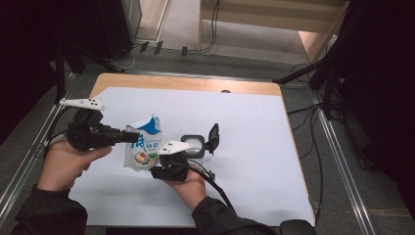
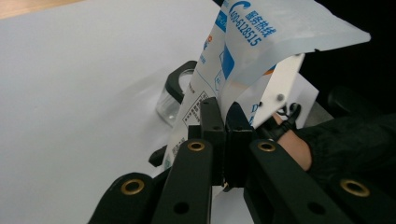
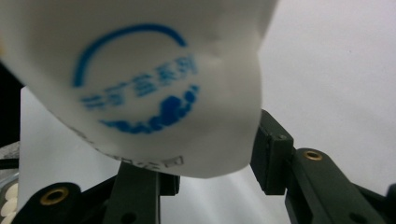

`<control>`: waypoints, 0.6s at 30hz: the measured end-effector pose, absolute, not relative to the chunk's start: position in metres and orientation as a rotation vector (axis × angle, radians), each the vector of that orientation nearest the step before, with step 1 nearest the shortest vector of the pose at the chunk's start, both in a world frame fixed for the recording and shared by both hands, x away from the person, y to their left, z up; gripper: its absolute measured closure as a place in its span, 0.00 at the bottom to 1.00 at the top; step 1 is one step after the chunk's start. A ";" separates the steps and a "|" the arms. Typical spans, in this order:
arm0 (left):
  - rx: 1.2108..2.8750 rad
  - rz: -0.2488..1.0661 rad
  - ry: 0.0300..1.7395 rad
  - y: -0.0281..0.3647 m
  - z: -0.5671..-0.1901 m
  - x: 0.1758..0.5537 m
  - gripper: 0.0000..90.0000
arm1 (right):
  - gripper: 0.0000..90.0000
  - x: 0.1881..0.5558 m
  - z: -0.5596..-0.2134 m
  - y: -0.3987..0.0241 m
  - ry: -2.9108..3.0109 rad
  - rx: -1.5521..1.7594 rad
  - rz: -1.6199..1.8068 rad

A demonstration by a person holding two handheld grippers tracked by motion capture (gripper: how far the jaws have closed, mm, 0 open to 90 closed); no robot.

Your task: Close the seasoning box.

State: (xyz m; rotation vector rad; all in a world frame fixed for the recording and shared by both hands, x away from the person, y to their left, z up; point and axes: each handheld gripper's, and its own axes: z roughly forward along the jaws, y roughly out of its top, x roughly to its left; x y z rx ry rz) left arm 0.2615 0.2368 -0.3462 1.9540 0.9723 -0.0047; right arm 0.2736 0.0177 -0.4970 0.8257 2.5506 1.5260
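A white bag with blue print (image 1: 145, 142) is held upright over the white sheet between my two grippers. My left gripper (image 1: 133, 137) comes in from the left, shut on the bag's side edge; in the left gripper view its jaws (image 2: 223, 122) pinch the thin flap of the bag (image 2: 247, 42). My right gripper (image 1: 155, 170) grips the bag's lower end from below. In the right gripper view the bulging bag (image 3: 140, 84) sits between the jaws (image 3: 215, 163), with the right pad (image 3: 271, 151) against it. A small clear jar (image 1: 195, 145) stands just right of the bag, its black flip lid (image 1: 213, 137) open.
A white sheet (image 1: 244, 147) covers the table, with a wooden strip (image 1: 186, 84) along the far edge. Dark stands and cables (image 1: 313, 73) lie on the floor at right and behind. The jar (image 2: 175, 93) stands close behind the bag in the left gripper view.
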 end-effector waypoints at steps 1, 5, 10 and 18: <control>1.951 -0.007 0.976 0.236 -0.347 0.262 1.00 | 0.67 0.273 -0.497 0.018 2.554 0.816 1.524; 1.943 0.014 0.986 0.234 -0.348 0.264 1.00 | 0.67 0.271 -0.496 0.016 2.560 0.793 1.525; 1.932 0.000 0.997 0.229 -0.352 0.268 0.99 | 0.66 0.268 -0.496 0.015 2.575 0.763 1.517; 1.957 -0.010 0.938 0.221 -0.356 0.273 0.96 | 0.73 0.265 -0.497 0.012 2.581 0.733 1.502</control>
